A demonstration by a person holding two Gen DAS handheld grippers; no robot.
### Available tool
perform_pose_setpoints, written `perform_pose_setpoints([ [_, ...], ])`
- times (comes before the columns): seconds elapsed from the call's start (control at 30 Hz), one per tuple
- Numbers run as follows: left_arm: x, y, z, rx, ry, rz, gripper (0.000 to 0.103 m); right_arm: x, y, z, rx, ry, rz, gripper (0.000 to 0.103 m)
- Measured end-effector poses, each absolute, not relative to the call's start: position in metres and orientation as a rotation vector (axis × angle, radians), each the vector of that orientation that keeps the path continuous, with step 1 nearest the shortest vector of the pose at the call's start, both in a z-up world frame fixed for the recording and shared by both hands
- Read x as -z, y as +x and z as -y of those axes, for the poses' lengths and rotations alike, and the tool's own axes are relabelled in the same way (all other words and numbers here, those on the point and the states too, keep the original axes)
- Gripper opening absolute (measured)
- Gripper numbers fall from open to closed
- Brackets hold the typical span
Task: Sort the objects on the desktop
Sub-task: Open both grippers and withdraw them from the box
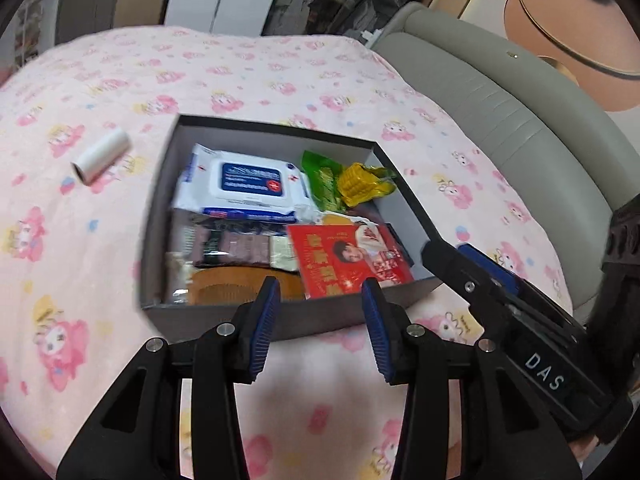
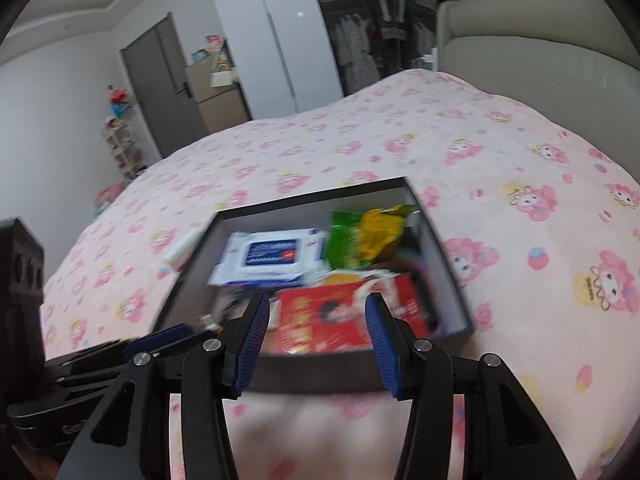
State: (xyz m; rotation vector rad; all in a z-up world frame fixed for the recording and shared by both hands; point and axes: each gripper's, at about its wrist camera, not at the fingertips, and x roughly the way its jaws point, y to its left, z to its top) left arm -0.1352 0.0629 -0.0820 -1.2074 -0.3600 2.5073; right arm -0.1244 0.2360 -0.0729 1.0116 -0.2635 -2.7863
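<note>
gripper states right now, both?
left gripper: open, holding nothing, over the near wall of the box.
right gripper: open, holding nothing, also at the box's near wall.

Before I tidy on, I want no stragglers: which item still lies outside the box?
The white roll, lying on its side on the pink blanket left of the box; the wet wipes pack and the rest sit inside.
</note>
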Motion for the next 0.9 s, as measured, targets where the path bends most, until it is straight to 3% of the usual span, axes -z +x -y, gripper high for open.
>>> perform_pose_setpoints([
  [0.43, 0.057, -0.047, -0.005, -2.659, -1.148, 0.167, 0.044, 0.057, -0.055, -0.172, 2.687, 1.007, 0.229, 0.047],
  [0.9, 0.067, 0.003, 0.068, -2.771, -1.163, 0.215, 0.044, 0.061, -0.022, -0.091, 2.575, 1.031, 0.043, 0.047],
])
